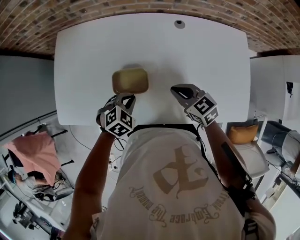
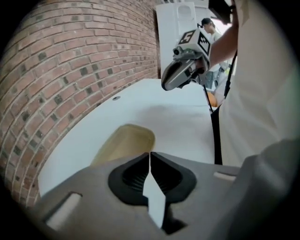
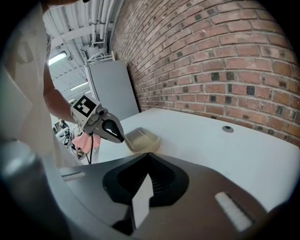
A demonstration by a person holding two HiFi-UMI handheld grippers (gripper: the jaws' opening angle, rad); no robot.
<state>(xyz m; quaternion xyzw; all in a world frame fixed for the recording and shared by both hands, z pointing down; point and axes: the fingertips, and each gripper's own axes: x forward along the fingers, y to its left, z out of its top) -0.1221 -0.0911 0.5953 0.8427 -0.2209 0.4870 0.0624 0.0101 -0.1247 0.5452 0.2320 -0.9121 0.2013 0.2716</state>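
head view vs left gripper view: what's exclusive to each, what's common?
Head view only: the marker cube on the left gripper, and a pink cloth beyond the table's left edge. Left gripper view only: that gripper's jaws, closed together with nothing between them, plus a white cabinet and a bystander in the background. Both: the tan container on the white table, the right gripper, the grommet, the brick wall.

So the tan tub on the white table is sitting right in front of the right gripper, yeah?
Not quite: the tan tub on the white table sits right in front of the left gripper, as the head view shows.
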